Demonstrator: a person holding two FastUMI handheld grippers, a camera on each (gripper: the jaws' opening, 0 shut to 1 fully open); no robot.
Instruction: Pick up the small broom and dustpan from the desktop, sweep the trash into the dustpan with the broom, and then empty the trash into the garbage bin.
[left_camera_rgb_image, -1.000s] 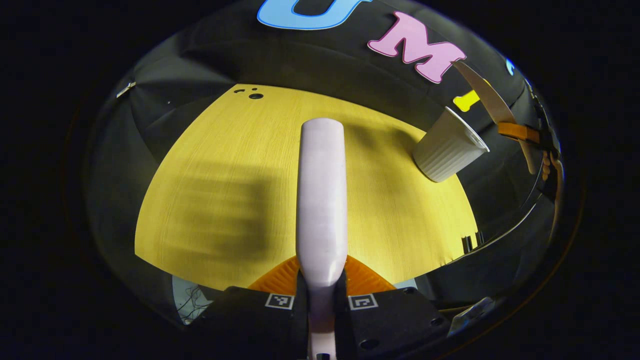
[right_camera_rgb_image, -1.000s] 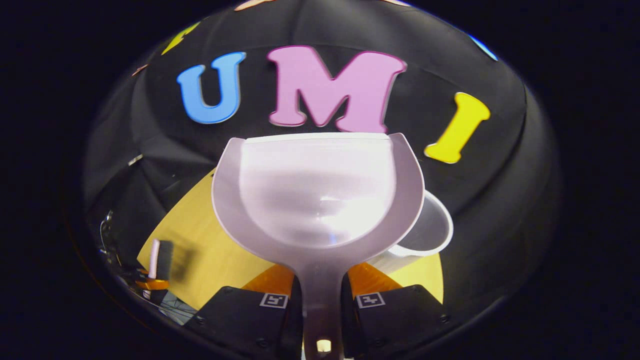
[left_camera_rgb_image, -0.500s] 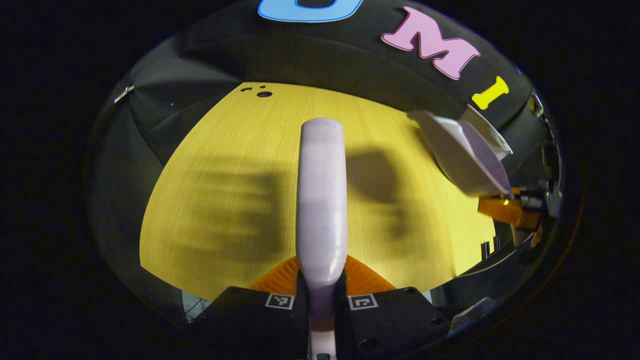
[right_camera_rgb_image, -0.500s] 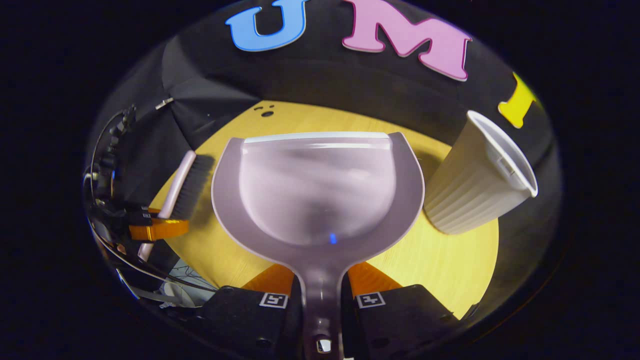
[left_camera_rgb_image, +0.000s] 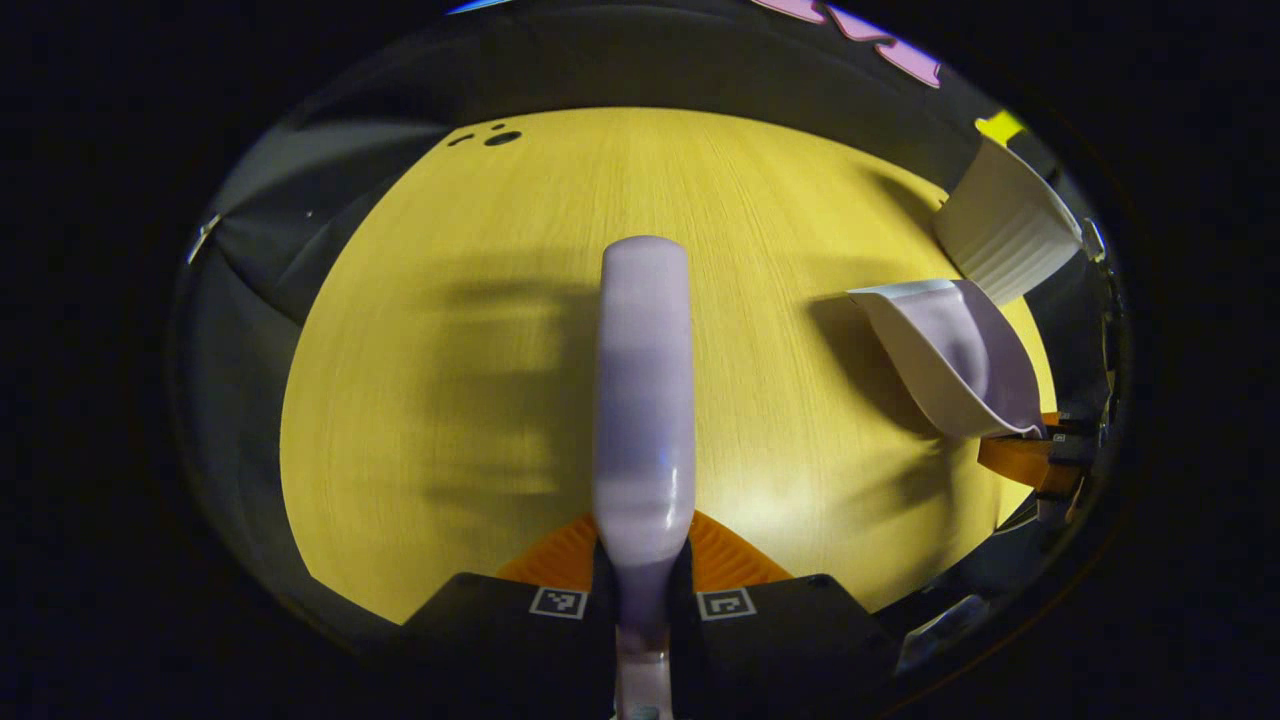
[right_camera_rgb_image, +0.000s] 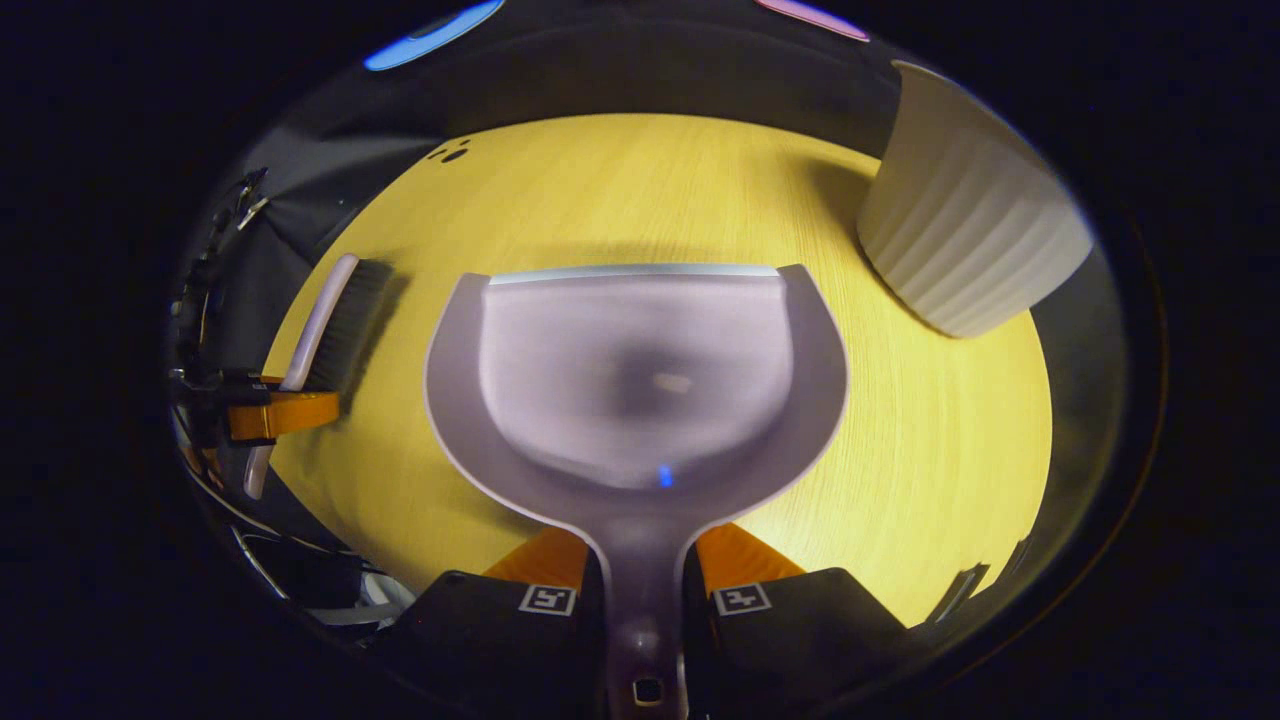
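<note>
The left gripper (left_camera_rgb_image: 643, 600) is clamped on the broom (left_camera_rgb_image: 643, 400), both fingers pressing on its handle; the pale back of the broom runs straight ahead over the yellow desktop (left_camera_rgb_image: 450, 350). In the right gripper view the same broom (right_camera_rgb_image: 335, 320) shows at the far left with dark bristles facing the middle of the desk, held above the surface.

The right gripper (right_camera_rgb_image: 643, 600) is clamped on the handle of the dustpan (right_camera_rgb_image: 640, 380), whose scoop faces forward, its front lip level and close over the desktop (right_camera_rgb_image: 930, 430). No trash is visible inside the scoop. In the left gripper view the dustpan (left_camera_rgb_image: 950, 360) sits at the right, tilted, with the right gripper (left_camera_rgb_image: 1035, 460) behind it.

The bin (right_camera_rgb_image: 965, 240), white and ribbed, stands on the far right part of the desk, beyond the dustpan and apart from it; it is also seen in the left gripper view (left_camera_rgb_image: 1000, 235)
</note>
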